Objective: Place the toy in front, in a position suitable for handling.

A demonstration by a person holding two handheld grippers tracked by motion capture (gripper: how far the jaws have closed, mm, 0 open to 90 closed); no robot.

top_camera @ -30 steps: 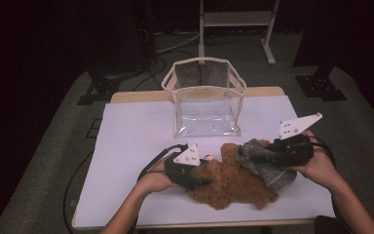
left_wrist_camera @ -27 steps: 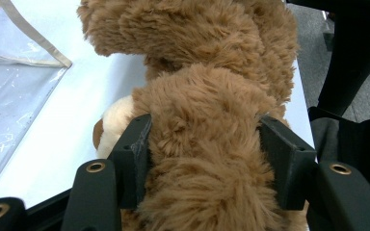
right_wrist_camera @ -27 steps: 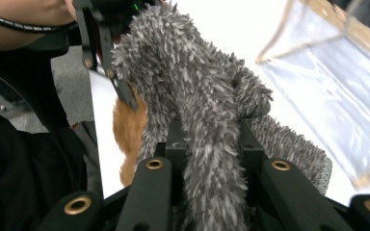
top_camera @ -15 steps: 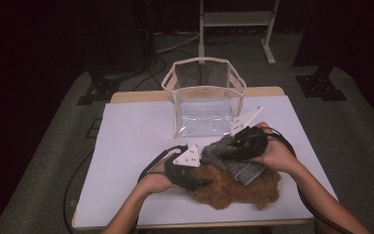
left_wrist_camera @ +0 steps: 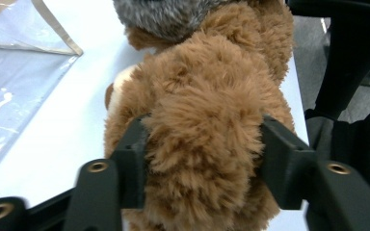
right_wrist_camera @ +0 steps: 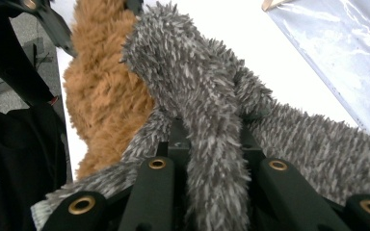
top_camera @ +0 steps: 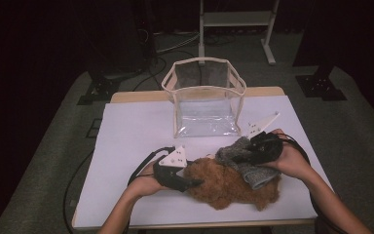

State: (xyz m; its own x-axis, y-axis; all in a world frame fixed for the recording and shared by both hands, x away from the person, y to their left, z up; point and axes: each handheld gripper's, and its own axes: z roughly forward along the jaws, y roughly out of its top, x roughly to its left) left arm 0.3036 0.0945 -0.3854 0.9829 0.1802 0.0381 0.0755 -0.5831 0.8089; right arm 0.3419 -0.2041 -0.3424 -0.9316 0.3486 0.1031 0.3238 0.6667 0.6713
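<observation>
Near the tabletop's front edge, a brown plush toy [top_camera: 233,187] is pinched by the left gripper [top_camera: 195,183], whose jaws have just been closing; a grey fuzzy cloth [top_camera: 246,163] draped on it is clamped by the right gripper [top_camera: 241,157]. Behind them, toward the back edge, a clear bag [top_camera: 204,100] is seen open, nothing inside.

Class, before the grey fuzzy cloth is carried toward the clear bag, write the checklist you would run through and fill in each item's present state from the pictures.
1. Right gripper pinches the grey fuzzy cloth: ok, a fold sits clamped between its fingers.
2. Left gripper grips the brown plush toy: ok, its fingers press into the fur on both sides and have just been closing.
3. Cloth free of the toy: not ok, it lies draped over the toy.
4. Clear bag upright with its top open: ok.
5. White table between cloth and bag free of obstacles: ok.
6. Cloth caught on the toy underneath: cannot tell.
</observation>
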